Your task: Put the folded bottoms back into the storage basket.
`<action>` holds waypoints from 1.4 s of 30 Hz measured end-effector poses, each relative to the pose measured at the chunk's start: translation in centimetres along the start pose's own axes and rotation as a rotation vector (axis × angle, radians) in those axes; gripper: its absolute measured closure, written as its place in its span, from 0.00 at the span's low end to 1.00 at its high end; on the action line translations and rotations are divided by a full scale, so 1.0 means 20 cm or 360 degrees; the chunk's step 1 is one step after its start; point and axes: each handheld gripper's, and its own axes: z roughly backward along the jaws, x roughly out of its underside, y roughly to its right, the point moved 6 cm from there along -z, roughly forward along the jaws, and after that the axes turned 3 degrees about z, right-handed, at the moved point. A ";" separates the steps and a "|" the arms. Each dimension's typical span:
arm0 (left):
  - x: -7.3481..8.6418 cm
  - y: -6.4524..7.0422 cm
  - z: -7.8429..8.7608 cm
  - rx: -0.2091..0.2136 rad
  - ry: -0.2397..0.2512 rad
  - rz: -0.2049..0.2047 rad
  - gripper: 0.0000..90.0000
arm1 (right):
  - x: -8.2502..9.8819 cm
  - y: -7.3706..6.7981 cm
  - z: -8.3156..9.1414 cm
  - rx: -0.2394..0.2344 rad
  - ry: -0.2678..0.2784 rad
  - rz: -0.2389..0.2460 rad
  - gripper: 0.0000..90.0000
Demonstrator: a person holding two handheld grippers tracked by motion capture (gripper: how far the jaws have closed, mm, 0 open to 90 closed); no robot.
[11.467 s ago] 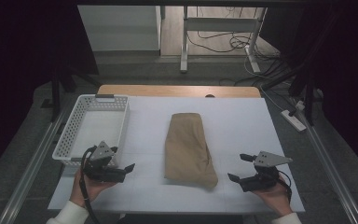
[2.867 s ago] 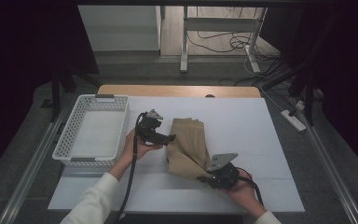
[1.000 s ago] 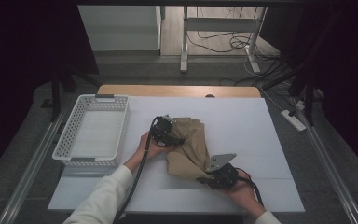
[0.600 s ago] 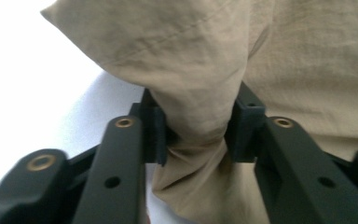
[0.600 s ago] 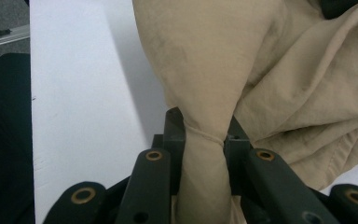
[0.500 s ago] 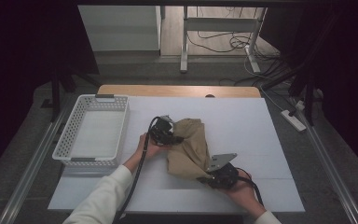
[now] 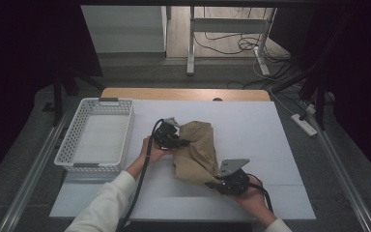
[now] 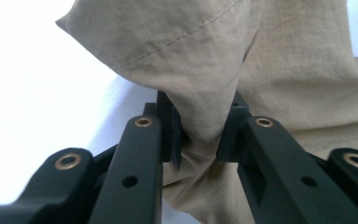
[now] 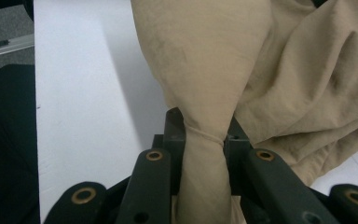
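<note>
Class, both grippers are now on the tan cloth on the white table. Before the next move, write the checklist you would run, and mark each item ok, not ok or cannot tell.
1. Left gripper has its jaws closed on a bunched fold of the tan cloth, having just been closing: ok.
2. Right gripper is clamped on a gathered edge of the cloth: ok.
3. Both grips are on the same cloth, at its left side and its near end: ok.
4. Grip catches all layers of the cloth: cannot tell.
5. White basket at the left stands apart from the cloth: ok.
6. Bare space on the white table beside the cloth: ok.
</note>
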 end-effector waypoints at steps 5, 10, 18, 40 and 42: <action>-0.02 0.02 0.05 -0.0015 0.0034 -0.0035 0.84 | -0.02 -0.01 0.02 0.0008 0.0045 0.0003 0.85; -0.04 0.05 0.09 -0.0015 0.0065 -0.0054 0.84 | -0.04 -0.01 0.03 0.0018 0.0074 0.0011 0.85; -0.08 0.08 0.16 -0.0019 0.0105 -0.0062 0.84 | -0.06 -0.02 0.04 0.0035 0.0120 0.0017 0.85; -0.11 0.12 0.27 -0.0021 0.0165 -0.0103 0.84 | -0.10 -0.04 0.06 0.0080 0.0187 0.0044 0.85; -0.11 0.13 0.28 -0.0020 0.0166 -0.0106 0.84 | -0.10 -0.04 0.06 0.0074 0.0192 0.0044 0.85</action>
